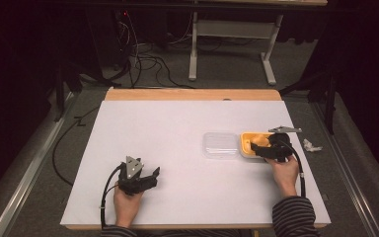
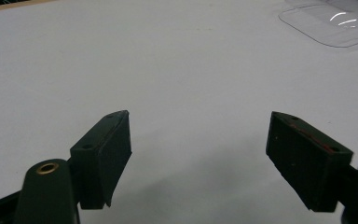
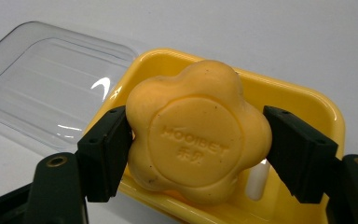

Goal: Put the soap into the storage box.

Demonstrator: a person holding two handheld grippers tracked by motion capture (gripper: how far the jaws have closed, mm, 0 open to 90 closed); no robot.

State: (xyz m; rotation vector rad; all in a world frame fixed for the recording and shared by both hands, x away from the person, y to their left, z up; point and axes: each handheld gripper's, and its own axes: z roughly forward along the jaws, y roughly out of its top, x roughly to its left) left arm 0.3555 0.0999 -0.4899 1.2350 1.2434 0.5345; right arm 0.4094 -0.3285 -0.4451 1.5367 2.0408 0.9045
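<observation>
In the high view, the right gripper (image 1: 261, 146) reaches over a yellow soap dish (image 1: 246, 143) at the right of the white table (image 1: 177, 148), an orange soap (image 1: 258, 141) between its jaws. A clear lid (image 1: 219, 144) lies just beside the dish on its left. The left gripper (image 1: 150, 177) rests near the table's front edge, well apart from the dish. A small crumpled scrap (image 1: 312, 145) lies off the table's right edge.

In the left gripper view, the left gripper (image 2: 198, 144) has its jaws spread wide with nothing between them; the clear lid (image 2: 328, 23) sits far off at the top right.

In the right gripper view, the right gripper (image 3: 198, 149) clamps the flower-shaped orange soap (image 3: 198, 135) by its sides, over the yellow soap dish (image 3: 303, 102). The soap's round face is embossed "HOOIBET", with two small characters below that I cannot read. The clear lid (image 3: 51, 88) lies touching the dish.
</observation>
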